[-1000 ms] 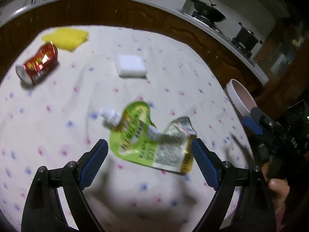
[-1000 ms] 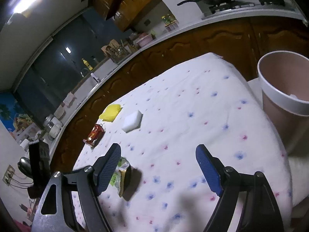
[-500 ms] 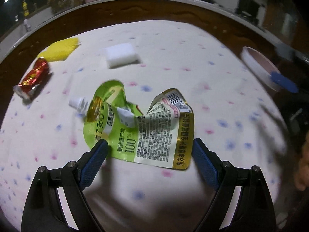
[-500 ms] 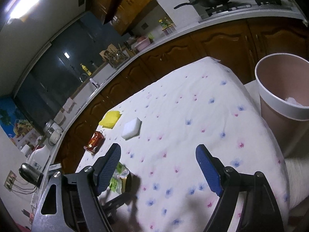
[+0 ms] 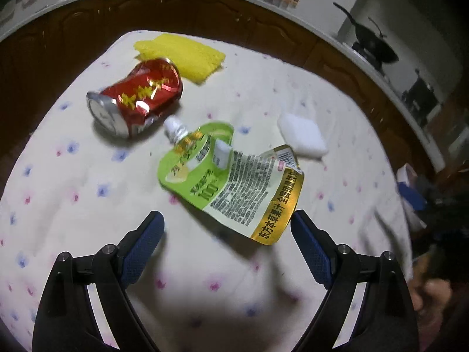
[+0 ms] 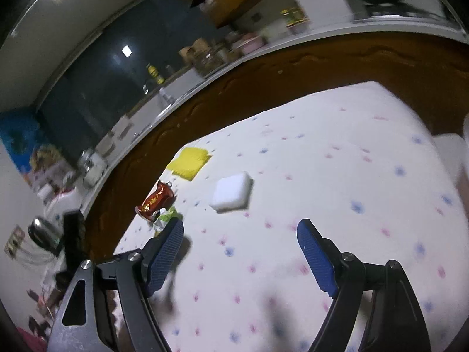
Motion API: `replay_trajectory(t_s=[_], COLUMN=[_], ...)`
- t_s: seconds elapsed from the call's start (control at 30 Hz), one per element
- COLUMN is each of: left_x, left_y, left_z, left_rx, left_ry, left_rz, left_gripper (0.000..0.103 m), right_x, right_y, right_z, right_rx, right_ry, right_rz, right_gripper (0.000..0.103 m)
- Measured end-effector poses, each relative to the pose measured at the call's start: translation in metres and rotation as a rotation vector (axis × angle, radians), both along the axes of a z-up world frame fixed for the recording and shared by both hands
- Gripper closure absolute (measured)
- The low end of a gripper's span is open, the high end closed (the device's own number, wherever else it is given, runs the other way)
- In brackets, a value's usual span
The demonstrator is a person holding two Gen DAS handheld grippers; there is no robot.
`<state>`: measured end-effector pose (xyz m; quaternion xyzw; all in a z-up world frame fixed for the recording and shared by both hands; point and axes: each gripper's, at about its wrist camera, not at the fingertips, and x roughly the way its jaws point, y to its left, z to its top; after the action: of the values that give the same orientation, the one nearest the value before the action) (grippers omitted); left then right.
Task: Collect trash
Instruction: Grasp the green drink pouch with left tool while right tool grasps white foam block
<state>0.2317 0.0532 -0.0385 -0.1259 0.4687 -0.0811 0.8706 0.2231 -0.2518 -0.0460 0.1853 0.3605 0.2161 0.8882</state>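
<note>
Trash on a flower-print tablecloth (image 5: pixel 73 176), seen from 2 wrist cameras. A green drink pouch (image 5: pixel 231 179) lies flat in the middle, its white spout (image 5: pixel 175 127) pointing toward a crushed red can (image 5: pixel 137 98) just beside it on the far left. A yellow sponge (image 5: pixel 181 55) lies beyond the can, close to or touching it, and a white sponge (image 5: pixel 302 139) lies to the right, close by the pouch's far right corner.

Risk: the pouch is thin and lies flat, so closing fingers may skid over it or pinch the cloth instead, dragging the fabric. A push forward could also shove the spout against the can. Both sponges are probably not trash, and a careless grasp might take one.

Tool state: the left gripper (image 5: pixel 227 230) is spread wide and grasps nothing; its right finger (image 5: pixel 310 249) sits just beside the pouch's gold near corner, contact uncertain, while the other finger is apart from it. The right gripper (image 6: pixel 240 243) is likewise spread and empty, hovering above bare cloth near the white sponge.
</note>
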Motion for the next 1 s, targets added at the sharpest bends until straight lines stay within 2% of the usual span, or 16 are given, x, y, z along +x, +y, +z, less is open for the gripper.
replay_trajectory(t_s=[0.13,0.27,0.37,0.5,0.57,0.6,0.63,0.77,0.83,1.0], left_x=[0.007,0.002,0.009,0.034,0.049,0.053,0.057,0.059,0.058,0.045], left_y=[0.007,0.012,0.008,0.003,-0.001,-0.003,-0.005,-0.011,-0.017,-0.028], left_z=[0.010,0.019,0.021,0.008,-0.004,-0.008,-0.012,-0.014,-0.011,-0.009], left_rx=[-0.072,-0.133,-0.087,-0.029,-0.011,0.007,0.034,0.122,0.160,0.275], left_ry=[-0.003,0.008,0.021,0.046,0.080,0.090,0.098,0.055,0.022,-0.052], left_rz=[0.017,-0.023,0.029,0.105,0.102,0.098,0.095,-0.001,-0.090,-0.287], left_gripper=[0.013,0.013,0.013,0.015,0.032,0.046,0.052,0.064,0.077,0.084], right_x=[0.034,0.047,0.055,0.067,0.074,0.077,0.081,0.089,0.092,0.103], right_y=[0.022,0.029,0.032,0.049,0.058,0.062,0.066,0.074,0.077,0.094], right_z=[-0.007,-0.008,-0.007,-0.007,-0.008,-0.010,-0.012,-0.018,-0.019,-0.025], right_rx=[-0.057,-0.098,-0.116,-0.178,-0.197,-0.208,-0.226,-0.304,-0.341,-0.442], right_ry=[0.032,0.035,0.017,-0.024,-0.040,-0.042,-0.041,-0.049,-0.071,-0.089], right_rz=[0.083,0.139,0.189,0.278,0.328,0.356,0.389,0.467,0.508,0.599], right_gripper=[0.021,0.021,0.021,0.021,0.021,0.022,0.022,0.022,0.022,0.022])
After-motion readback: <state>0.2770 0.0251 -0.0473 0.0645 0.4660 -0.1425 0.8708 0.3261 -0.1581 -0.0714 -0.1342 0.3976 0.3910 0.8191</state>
